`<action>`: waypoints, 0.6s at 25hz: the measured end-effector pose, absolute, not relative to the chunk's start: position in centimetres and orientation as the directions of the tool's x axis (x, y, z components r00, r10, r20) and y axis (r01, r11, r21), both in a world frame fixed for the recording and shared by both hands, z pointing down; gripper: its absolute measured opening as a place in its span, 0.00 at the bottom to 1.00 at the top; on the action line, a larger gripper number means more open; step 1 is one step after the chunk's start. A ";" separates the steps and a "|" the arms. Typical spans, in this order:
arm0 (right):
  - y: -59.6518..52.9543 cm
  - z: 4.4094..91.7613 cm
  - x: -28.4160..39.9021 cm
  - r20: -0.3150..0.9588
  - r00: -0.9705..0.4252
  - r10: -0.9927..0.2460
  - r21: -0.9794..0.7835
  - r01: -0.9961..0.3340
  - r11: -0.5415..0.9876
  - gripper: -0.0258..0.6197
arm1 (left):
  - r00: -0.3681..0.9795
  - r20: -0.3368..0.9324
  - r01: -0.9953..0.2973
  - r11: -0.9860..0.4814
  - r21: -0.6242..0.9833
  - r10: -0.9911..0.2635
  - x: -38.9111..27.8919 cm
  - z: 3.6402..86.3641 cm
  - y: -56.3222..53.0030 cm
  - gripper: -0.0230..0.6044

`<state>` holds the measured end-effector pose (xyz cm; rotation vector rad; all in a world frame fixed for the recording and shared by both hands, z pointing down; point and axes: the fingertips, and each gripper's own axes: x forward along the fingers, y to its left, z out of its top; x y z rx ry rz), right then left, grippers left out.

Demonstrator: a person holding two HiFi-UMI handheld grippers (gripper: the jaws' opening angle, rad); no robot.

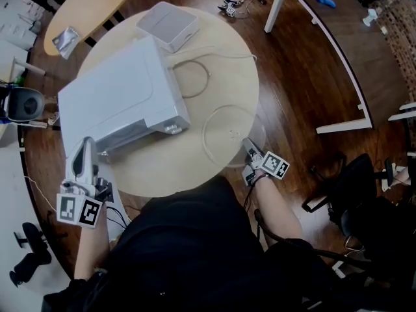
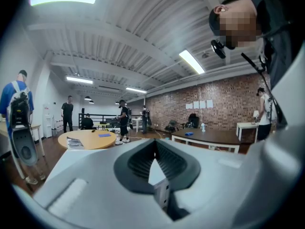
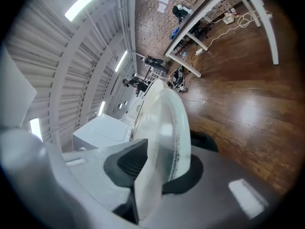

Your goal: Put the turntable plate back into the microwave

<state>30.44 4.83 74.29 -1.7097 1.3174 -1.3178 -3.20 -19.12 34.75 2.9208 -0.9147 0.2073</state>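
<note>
The clear glass turntable plate (image 1: 224,132) lies at the right rim of the round table (image 1: 188,171), partly past its edge. My right gripper (image 1: 249,149) is shut on the plate's near rim; in the right gripper view the plate (image 3: 167,123) stands edge-on between the pads, at my right gripper (image 3: 159,161). The white microwave (image 1: 123,96) sits on the left of the table, its front towards me. My left gripper (image 1: 85,147) is at the microwave's front left corner, shut on a thin white edge that looks like the open door (image 1: 110,182). That edge shows between the pads of my left gripper (image 2: 155,156).
A white box (image 1: 168,25) and a loose cable (image 1: 195,77) lie behind the microwave. A wooden round table (image 1: 84,5) stands at the far left, a white-legged desk (image 1: 325,44) at the right, and a black chair (image 1: 364,200) beside my right arm. People stand across the room.
</note>
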 end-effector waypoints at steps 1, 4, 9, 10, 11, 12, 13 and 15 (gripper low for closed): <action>5.0 74.2 30.3 0.335 0.020 -0.942 -0.888 -0.328 -0.323 0.18 | 0.815 0.149 -0.570 -0.821 0.034 -0.560 -3.2 34.8 -19.2 0.04; 5.3 74.3 29.9 0.322 0.041 -0.946 -0.902 -0.289 -0.320 0.15 | 0.815 0.140 -0.573 -0.818 0.049 -0.562 -3.7 35.0 -19.2 0.04; 5.8 73.4 29.6 0.256 0.128 -0.958 -0.945 -0.176 -0.276 0.11 | 0.818 0.132 -0.570 -0.820 0.059 -0.559 -5.2 35.4 -19.3 0.04; 5.9 73.0 29.6 0.243 0.151 -0.958 -0.951 -0.155 -0.266 0.10 | 0.816 0.127 -0.574 -0.816 0.069 -0.563 -5.5 35.5 -19.5 0.04; 6.0 72.7 29.7 0.235 0.171 -0.957 -0.956 -0.140 -0.259 0.09 | 0.816 0.122 -0.575 -0.814 0.084 -0.565 -5.7 35.6 -19.6 0.04; 6.1 72.3 29.8 0.226 0.188 -0.956 -0.959 -0.131 -0.253 0.08 | 0.820 0.116 -0.571 -0.815 0.097 -0.561 -5.6 35.8 -19.5 0.04; 6.0 71.8 29.8 0.219 0.202 -0.955 -0.961 -0.126 -0.247 0.08 | 0.827 0.111 -0.561 -0.821 0.105 -0.551 -5.4 35.8 -19.3 0.04; 5.9 71.4 29.6 0.222 0.231 -0.947 -0.961 -0.110 -0.253 0.08 | 0.845 0.104 -0.533 -0.840 0.103 -0.524 -5.1 35.9 -18.7 0.04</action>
